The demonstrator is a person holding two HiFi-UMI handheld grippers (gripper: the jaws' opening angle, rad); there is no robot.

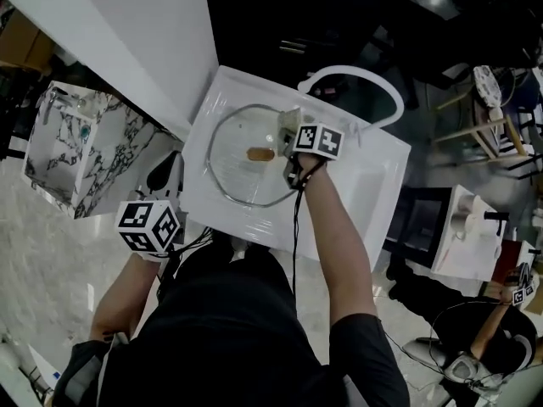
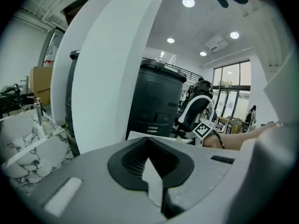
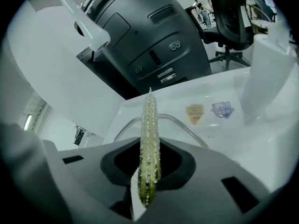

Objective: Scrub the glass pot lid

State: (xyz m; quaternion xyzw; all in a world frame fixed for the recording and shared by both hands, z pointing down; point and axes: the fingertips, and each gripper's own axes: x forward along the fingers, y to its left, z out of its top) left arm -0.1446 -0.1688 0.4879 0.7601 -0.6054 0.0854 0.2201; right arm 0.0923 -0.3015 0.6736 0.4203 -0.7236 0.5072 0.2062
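The glass pot lid (image 1: 242, 164), round with a metal rim and a brown knob (image 1: 260, 153), lies flat in the white sink basin (image 1: 373, 172). My right gripper (image 1: 287, 131) hangs over the lid's right edge, shut on a yellow-green scrub sponge (image 3: 149, 143) seen edge-on between the jaws. Beyond the sponge, the lid's rim (image 3: 183, 123) curves across the basin floor. My left gripper (image 1: 168, 171) is held off the sink's left side, near the person's body, with its jaws (image 2: 154, 183) closed and nothing in them.
A white arched faucet (image 1: 356, 75) stands at the sink's far edge. Two stickers (image 3: 195, 113) mark the basin wall. A marble-patterned basin (image 1: 72, 147) sits to the left, a white panel (image 1: 144, 41) behind it. A black bin (image 2: 159, 101) and an office chair (image 2: 198, 108) stand beyond.
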